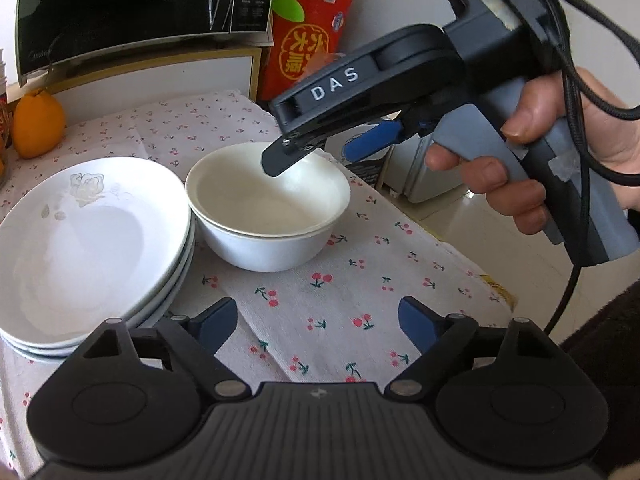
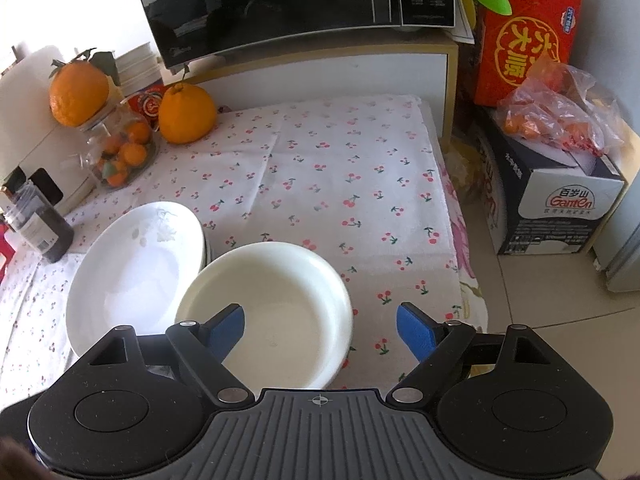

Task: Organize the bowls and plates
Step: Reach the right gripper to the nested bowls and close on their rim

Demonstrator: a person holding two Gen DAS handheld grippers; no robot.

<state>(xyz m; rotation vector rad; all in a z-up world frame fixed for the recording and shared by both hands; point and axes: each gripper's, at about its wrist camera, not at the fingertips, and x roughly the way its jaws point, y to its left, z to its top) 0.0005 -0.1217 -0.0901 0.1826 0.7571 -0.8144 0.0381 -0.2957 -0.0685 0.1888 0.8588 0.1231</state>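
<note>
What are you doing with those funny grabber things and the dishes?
A person is tidying dishes on the cherry-print tablecloth with a gripper in each hand. The plates are already stacked, and the bowls sit nested beside them. The right gripper hangs open over the bowls, holding nothing. The left gripper is open and empty too.

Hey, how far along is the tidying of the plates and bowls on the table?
Done, it seems: the plates sit in one stack, and the bowls are nested beside it on the cloth. In hand: nothing; the left gripper is open over bare cloth, and the right gripper is open above the bowls without pressing on them. Left: no loose plates or bowls show, so probably only withdrawing.
</note>
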